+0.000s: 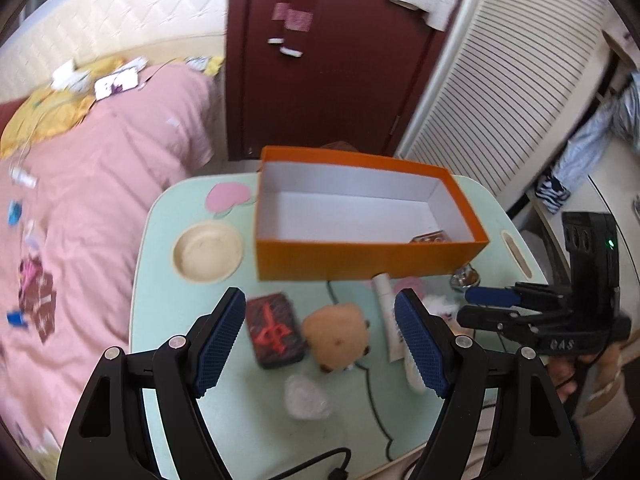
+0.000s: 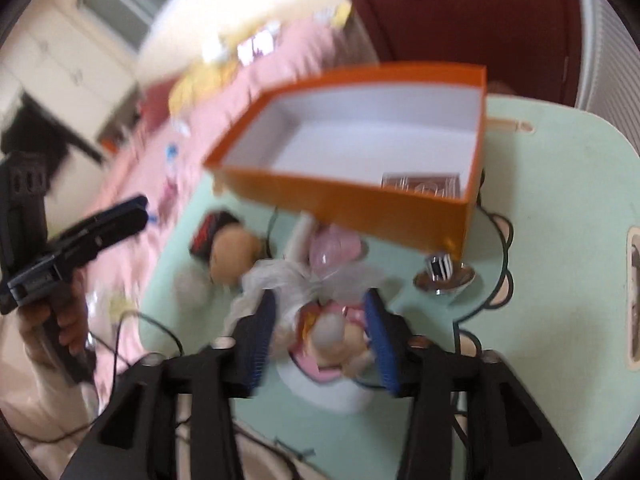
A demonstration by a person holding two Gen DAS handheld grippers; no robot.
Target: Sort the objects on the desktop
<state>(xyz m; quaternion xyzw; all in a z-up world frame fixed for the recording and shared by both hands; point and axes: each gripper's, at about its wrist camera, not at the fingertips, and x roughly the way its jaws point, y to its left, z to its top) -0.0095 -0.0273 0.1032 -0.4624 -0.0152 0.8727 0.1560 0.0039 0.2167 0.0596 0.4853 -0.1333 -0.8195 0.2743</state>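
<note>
An orange box (image 1: 360, 258) with a white inside stands at the back of the mint-green table (image 1: 168, 280); it also shows in the right wrist view (image 2: 360, 204). A small brown packet (image 2: 420, 186) lies in its corner. My left gripper (image 1: 320, 340) is open above a dark case with a red mark (image 1: 274, 328), a tan plush toy (image 1: 336, 336) and a white tube (image 1: 390, 320). My right gripper (image 2: 320, 332) is open, its jaws on either side of a pink and white figurine (image 2: 340, 340) on a white base, beside clear crumpled wrap (image 2: 276, 280). The view is blurred.
A round cream dish (image 1: 208, 252) sits at the table's left. A shiny metal piece (image 2: 444, 276) lies in front of the box's right corner. Black cables (image 1: 372, 396) cross the front. A pink bed (image 1: 80, 200) lies left, with a dark red door (image 1: 328, 60) behind.
</note>
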